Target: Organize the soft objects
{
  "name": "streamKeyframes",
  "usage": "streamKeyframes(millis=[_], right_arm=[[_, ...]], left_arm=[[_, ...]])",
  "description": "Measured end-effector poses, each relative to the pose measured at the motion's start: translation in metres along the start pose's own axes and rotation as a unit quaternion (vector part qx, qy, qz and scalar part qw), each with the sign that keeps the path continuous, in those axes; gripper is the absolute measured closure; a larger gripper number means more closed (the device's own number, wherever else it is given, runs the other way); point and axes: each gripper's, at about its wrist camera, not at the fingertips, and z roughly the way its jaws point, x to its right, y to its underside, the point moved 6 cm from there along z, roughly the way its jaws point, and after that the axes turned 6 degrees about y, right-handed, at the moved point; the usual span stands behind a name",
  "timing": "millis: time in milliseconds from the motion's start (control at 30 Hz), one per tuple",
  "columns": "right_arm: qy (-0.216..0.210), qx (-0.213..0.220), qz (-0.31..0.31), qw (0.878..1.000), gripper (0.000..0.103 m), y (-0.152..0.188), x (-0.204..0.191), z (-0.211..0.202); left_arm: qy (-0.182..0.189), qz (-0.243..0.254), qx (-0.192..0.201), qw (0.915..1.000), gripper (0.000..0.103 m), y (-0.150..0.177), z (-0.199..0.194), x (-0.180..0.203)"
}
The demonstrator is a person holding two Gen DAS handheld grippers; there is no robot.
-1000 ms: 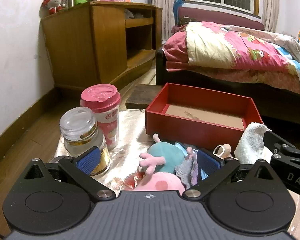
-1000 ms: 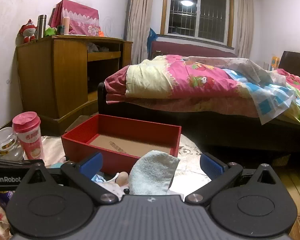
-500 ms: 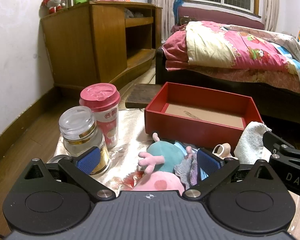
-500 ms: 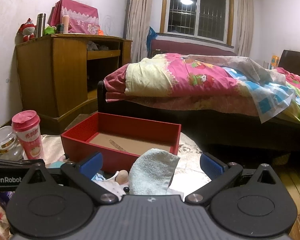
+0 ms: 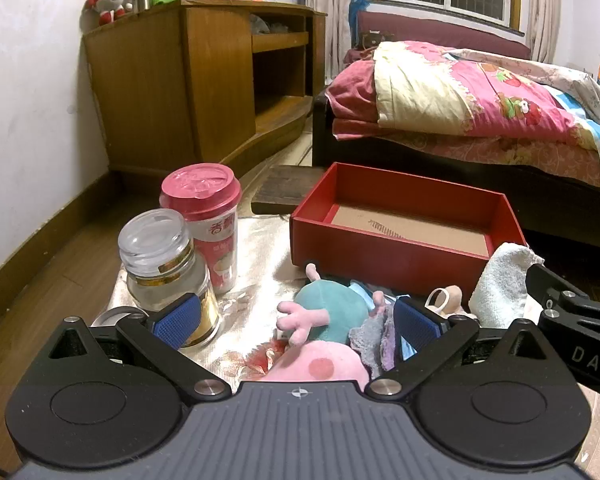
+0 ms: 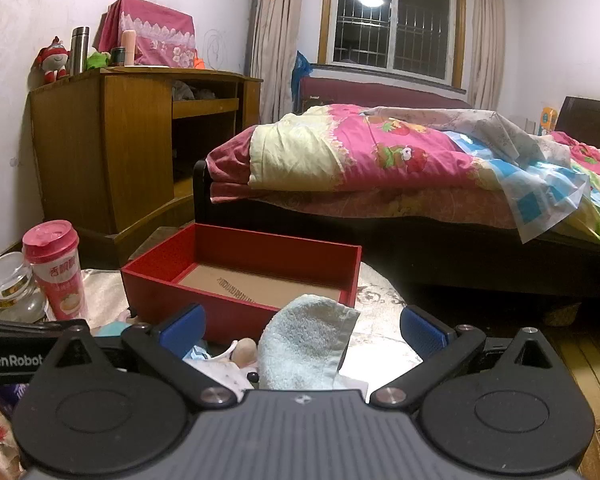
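Both grippers are being held wide apart with nothing between the pads. In the left wrist view, the left gripper [image 5: 296, 320] is being framed around a pink and teal plush toy [image 5: 328, 320] at lower centre, with a grey cloth [image 5: 374, 336] just beside it. In the right wrist view, the right gripper [image 6: 302, 328] is being framed around a pale blue towel [image 6: 304, 344] at lower centre. The red box [image 5: 380, 258], seemingly empty, is sitting just behind them at mid-frame. The step in hand is judged to be a pickup: the plush's body should be taken squarely, while the glass jar [image 5: 164, 268] and pink-lidded cup [image 5: 204, 216] at left are being avoided.
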Motion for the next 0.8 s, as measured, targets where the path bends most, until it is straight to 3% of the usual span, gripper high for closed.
streamKeyframes(millis=[367, 800], right_arm=[[0.008, -0.003, -0.009, 1.000, 0.019, 0.0014, -0.0012, 0.0006], [-0.012, -0.018, 0.017, 1.000, 0.019, 0.0025, -0.0003, -0.0001]], left_arm=[[0.003, -0.008, 0.003, 1.0000, 0.005, -0.0007, -0.0015, -0.0006], [-0.001, -0.004, -0.008, 1.0000, 0.005, 0.0035, 0.0020, 0.0007]])
